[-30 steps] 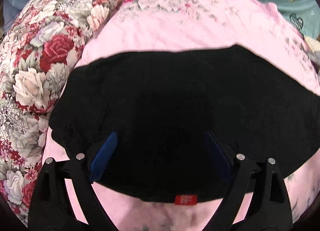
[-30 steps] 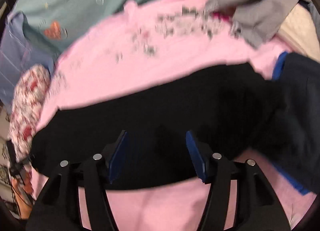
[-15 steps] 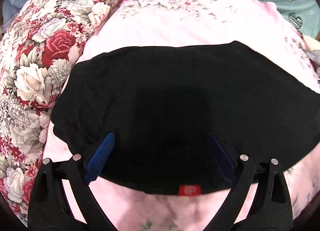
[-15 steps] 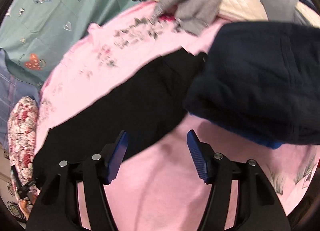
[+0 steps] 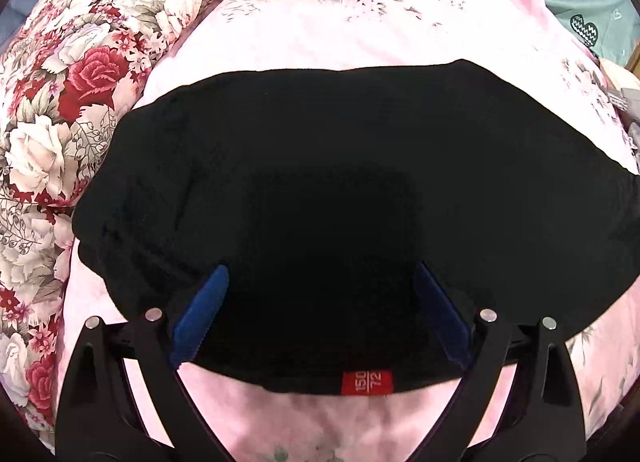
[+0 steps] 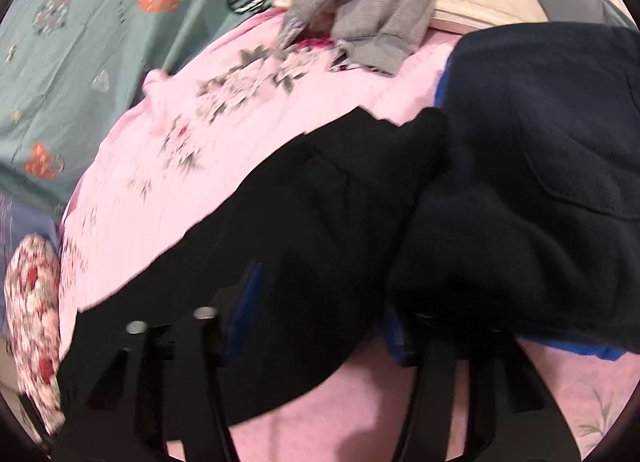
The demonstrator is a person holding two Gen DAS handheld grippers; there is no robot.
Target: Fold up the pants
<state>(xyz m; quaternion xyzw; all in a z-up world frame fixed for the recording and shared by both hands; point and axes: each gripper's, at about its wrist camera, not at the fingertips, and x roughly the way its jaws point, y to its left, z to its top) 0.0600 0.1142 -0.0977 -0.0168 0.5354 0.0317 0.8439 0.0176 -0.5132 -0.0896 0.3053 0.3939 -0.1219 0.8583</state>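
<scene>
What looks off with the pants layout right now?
The dark blue garment lies over the right end of the black pants, so that end is covered. A red tag sticks out at the near edge. Both grippers, left and right, are open.

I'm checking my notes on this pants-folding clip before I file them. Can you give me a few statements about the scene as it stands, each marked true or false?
1. The black pants lie on a pink floral sheet. True.
2. The left gripper is shut on the red size tag. False: its jaws stand wide open above the pants, and the tag lies free at the near hem.
3. A rose-patterned pillow lies to the left of the pants. True.
4. The right gripper holds a grey garment. False: its jaws are open and empty over the pants; the grey garment lies at the far end of the sheet.
5. A dark navy garment lies beside the pants. True.
</scene>
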